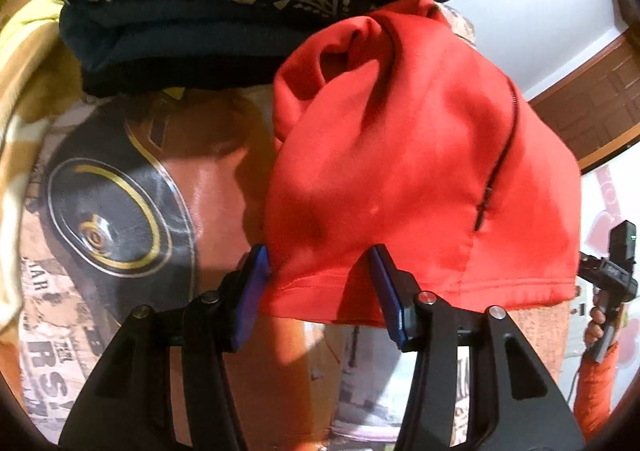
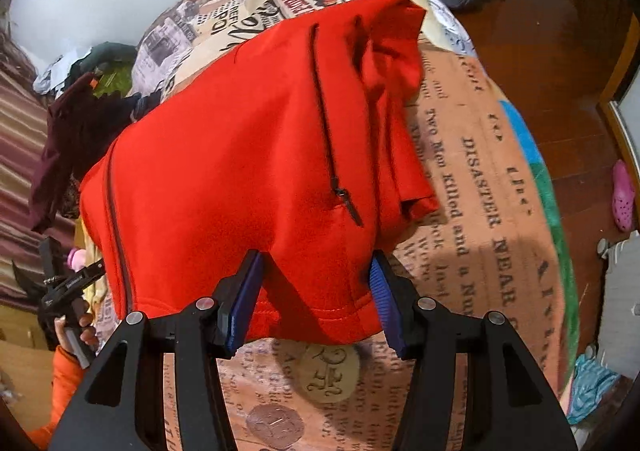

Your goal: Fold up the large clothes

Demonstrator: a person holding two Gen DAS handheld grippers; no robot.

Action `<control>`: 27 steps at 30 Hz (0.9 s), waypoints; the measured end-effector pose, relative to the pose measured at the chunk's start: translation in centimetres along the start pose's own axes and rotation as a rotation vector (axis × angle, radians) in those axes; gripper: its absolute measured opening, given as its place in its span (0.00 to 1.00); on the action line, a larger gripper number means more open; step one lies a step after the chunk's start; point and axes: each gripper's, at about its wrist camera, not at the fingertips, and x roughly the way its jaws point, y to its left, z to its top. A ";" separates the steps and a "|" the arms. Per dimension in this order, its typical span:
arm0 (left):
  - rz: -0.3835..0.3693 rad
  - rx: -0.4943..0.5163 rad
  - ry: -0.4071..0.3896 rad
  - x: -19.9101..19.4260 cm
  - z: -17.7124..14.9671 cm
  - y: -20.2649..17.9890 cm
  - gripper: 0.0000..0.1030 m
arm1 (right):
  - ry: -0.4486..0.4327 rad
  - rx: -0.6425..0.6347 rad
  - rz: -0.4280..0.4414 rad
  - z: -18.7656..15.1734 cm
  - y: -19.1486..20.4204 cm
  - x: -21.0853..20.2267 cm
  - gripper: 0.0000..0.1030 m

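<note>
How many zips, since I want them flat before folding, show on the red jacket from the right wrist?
2: a front zip down its left side, a pocket zip near the middle. Folds may hide others.

Left wrist view sits just behind the left gripper (image 1: 320, 283), aimed steeply down along its fingers, very near the red jacket (image 1: 400, 171) on the bed (image 1: 132, 191); right wrist view likewise behind the right gripper (image 2: 316, 287), angled down, close; both share the jacket hem and printed bedcover; each catches the other gripper at its frame edge, right gripper (image 1: 612, 263), left gripper (image 2: 68, 283).
</note>
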 end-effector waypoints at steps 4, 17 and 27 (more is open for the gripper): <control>-0.022 0.035 0.030 -0.8 -0.9 -0.8 0.16 | 0.001 -0.044 -0.004 -0.8 1.0 -0.5 0.20; -0.191 0.311 -0.233 -12.8 5.1 -13.9 0.08 | -0.148 -0.156 0.102 4.2 6.7 -5.7 0.10; 0.084 0.284 -0.306 -10.2 15.0 -15.2 0.09 | -0.280 -0.058 -0.045 13.9 6.2 -5.1 0.12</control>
